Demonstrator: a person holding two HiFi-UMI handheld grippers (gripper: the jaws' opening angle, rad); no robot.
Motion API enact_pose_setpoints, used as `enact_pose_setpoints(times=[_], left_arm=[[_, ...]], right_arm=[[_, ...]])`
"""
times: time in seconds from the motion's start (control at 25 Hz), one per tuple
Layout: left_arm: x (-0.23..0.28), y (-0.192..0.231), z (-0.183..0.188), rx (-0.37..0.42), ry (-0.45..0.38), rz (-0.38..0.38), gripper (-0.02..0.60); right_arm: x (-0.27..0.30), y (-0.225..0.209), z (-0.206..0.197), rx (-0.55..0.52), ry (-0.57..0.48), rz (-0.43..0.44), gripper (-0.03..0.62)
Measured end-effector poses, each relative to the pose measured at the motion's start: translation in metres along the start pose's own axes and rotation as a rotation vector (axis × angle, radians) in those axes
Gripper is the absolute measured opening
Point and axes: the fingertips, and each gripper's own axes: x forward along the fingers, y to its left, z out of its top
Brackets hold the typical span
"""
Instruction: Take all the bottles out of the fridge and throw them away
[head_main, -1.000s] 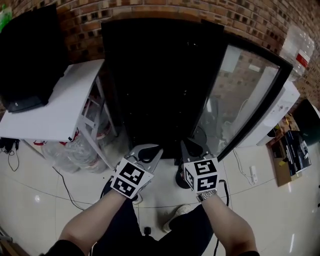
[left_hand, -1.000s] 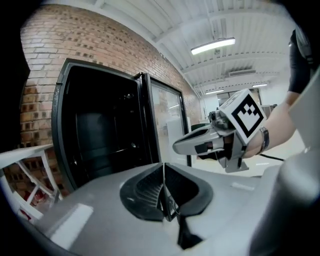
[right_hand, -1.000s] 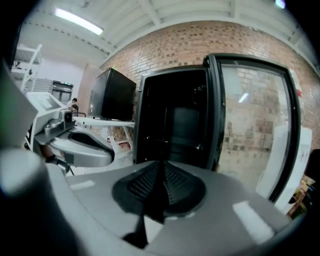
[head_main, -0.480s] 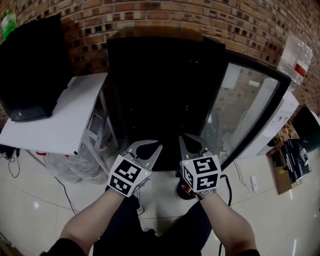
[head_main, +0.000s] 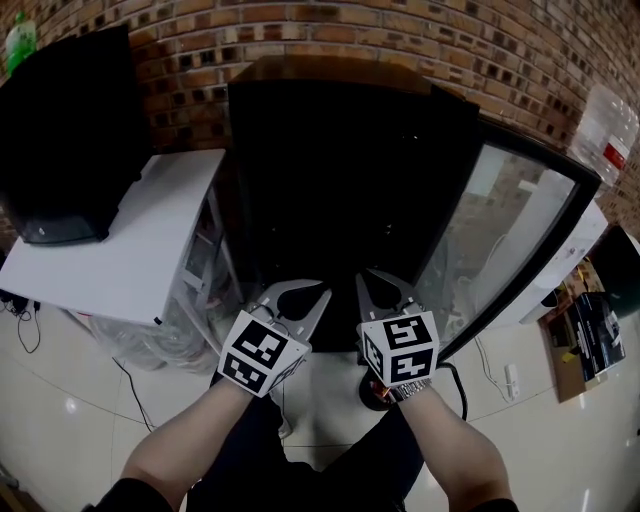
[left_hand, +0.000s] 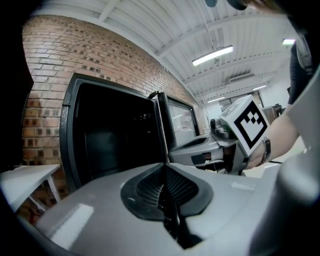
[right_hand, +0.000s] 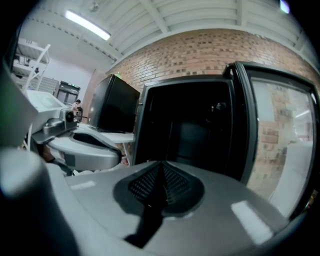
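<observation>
A black fridge (head_main: 340, 170) stands against the brick wall with its glass door (head_main: 515, 230) swung open to the right. The inside is dark and no bottle shows in it. My left gripper (head_main: 297, 292) and right gripper (head_main: 381, 287) hang side by side just before the lower edge of the opening, both pointing into it. In the left gripper view the left gripper (left_hand: 162, 169) has its pads pressed together with nothing between them. The right gripper (right_hand: 160, 166) looks the same in its own view. Each gripper also shows beside the other: the right gripper (left_hand: 215, 145), the left gripper (right_hand: 85, 145).
A white table (head_main: 110, 240) stands left of the fridge, with a black box (head_main: 60, 130) on it and clear plastic bags (head_main: 150, 325) beneath. A large water bottle (head_main: 605, 120) sits on a white unit at the right. Cables lie on the tiled floor (head_main: 520, 420).
Both grippers have lifted and moved closer to the fridge opening, staying side by side. The fridge door has kept its place.
</observation>
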Motion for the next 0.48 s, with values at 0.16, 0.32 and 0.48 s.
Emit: enact_pose_setpoints(times=[0.16, 0.32, 0.48], left_arm=[[-0.001, 0.011, 0.0, 0.006, 0.006, 0.012, 0.008], [-0.002, 0.021, -0.001, 0.008, 0.007, 0.022, 0.008], [-0.002, 0.028, -0.002, 0.006, 0.009, 0.025, 0.008]], right_arm=[[0.012, 0.005, 0.001, 0.003, 0.0, 0.012, 0.0], [0.021, 0.007, 0.001, 0.003, 0.003, 0.02, 0.0], [0.027, 0.01, 0.006, -0.002, 0.002, 0.02, 0.0]])
